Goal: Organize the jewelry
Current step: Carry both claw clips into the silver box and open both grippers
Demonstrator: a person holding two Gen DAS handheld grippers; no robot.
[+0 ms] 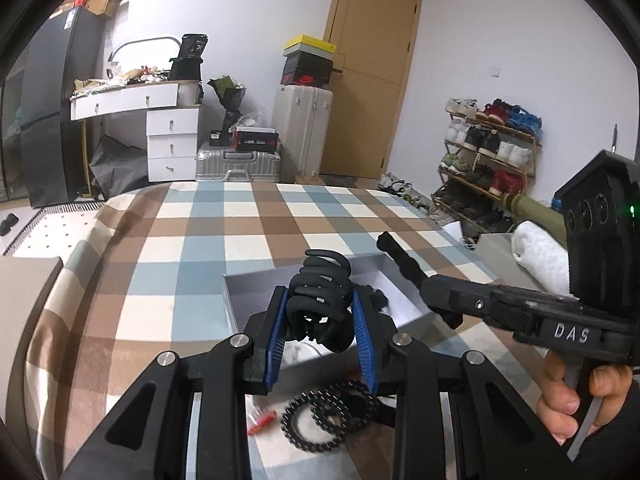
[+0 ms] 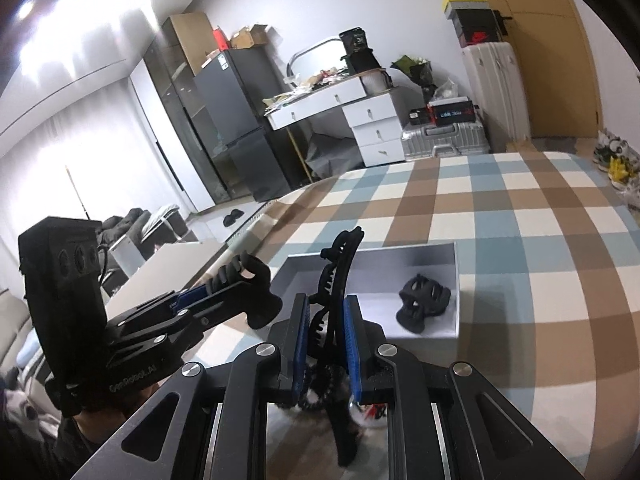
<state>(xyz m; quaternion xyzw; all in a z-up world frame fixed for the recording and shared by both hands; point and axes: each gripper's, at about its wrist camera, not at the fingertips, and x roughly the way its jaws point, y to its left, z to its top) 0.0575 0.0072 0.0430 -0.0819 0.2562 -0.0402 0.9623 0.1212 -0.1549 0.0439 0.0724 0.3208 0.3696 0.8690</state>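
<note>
Progress partial: one claw clip (image 2: 424,303) already in white box (image 2: 456,280), frame centre-right. Left gripper (image 1: 320,312) jaws part-closed on black claw clip (image 1: 318,300); right gripper (image 2: 326,320) jaws clamped on slim clip (image 2: 338,276) (both above box). Bead bracelets (image 1: 332,416) remain on bed (image 1: 200,240), lower centre.

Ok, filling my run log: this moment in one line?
left hand-held gripper: holds black claw clip | right hand-held gripper: holds black banana clip
</note>
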